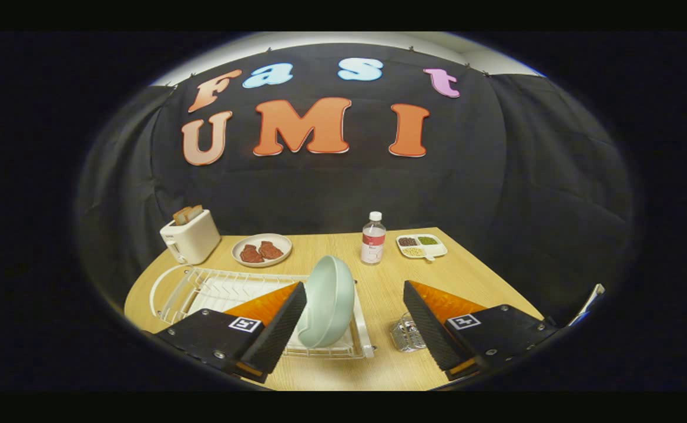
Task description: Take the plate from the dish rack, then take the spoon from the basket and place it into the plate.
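So the claw (355, 320) is spread wide open and has hold of nothing, both fingers hanging above the wooden surface (378, 282) with a big gap between them. The pale green plate (325, 301) is standing on edge in the white dish rack (225, 294), at the rack's right end, tilted a bit, and it sits just ahead of the fingers, right next to the left one, whose tip overlaps the plate's lower edge, though I can't tell if it's actually touching. The rest of the rack runs off to the left behind that same finger. Near the right finger there's a shiny metal basket (406, 336), partly hidden by the fingertip, and I honestly can't make out the spoon in it. Further back on the surface: a white toaster (190, 236) with toast poking out the top in the far left corner, a round plate with two reddish meat pieces (261, 251) beside it, a clear bottle (373, 238) with a white cap standing upright around the middle, and a small divided tray (421, 245) with beans or grains off to its right.
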{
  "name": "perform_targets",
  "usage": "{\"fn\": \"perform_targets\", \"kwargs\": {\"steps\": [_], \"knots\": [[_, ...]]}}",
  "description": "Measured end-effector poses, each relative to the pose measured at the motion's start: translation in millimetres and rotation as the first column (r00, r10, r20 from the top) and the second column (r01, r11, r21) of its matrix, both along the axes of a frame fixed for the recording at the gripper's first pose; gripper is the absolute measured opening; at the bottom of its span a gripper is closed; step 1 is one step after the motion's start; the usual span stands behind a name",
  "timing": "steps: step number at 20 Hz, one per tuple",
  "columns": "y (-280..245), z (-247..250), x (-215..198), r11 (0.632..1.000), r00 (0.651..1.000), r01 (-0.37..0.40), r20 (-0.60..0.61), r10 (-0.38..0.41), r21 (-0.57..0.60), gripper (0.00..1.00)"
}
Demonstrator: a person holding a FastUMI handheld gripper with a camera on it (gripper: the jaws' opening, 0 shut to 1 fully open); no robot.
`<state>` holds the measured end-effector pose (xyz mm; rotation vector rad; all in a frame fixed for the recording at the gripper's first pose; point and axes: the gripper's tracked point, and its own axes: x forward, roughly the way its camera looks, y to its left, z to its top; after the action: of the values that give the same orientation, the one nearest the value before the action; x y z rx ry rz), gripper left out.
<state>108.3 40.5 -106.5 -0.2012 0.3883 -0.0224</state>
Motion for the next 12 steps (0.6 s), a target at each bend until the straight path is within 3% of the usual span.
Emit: {"fn": "perform_targets", "kwargs": {"steps": [5, 12], "knots": [[0.4, -32.6, 22.9, 0.998, 0.994, 0.034, -0.098, -0.038, -0.051, 0.95], [0.0, -70.2, 34.5, 0.994, 0.974, 0.073, -0.209, -0.089, -0.082, 0.63]]}}
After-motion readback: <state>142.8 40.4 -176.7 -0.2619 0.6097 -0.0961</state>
